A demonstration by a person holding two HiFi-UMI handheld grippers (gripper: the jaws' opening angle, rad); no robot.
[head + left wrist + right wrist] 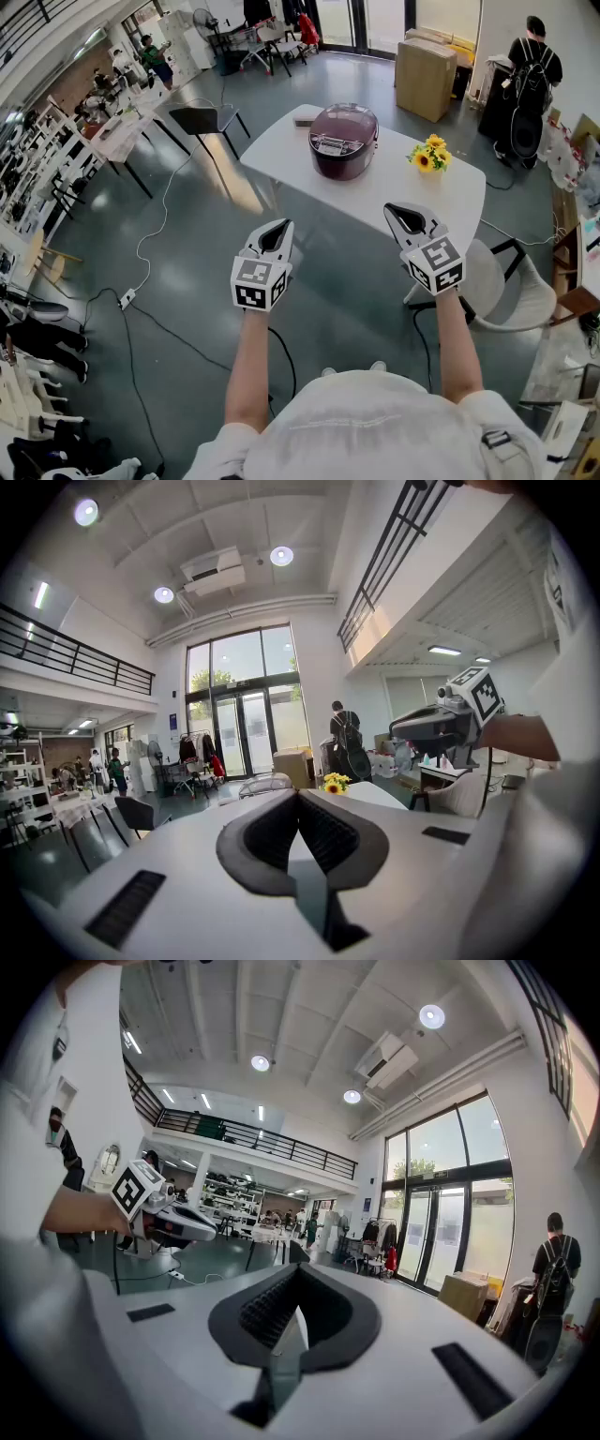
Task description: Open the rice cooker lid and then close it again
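Head view: the round, dark maroon rice cooker [343, 141], lid down, sits well beyond both tongs; left gripper [274, 235] and right gripper [409, 220] are pressed together, empty.

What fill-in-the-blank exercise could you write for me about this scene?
1. The lid of the rice cooker is ____.
2. The flowers on the table are ____ in colour.
3. The left gripper and the right gripper hold nothing, and their jaws are ____.

Missing words: closed; yellow; shut.
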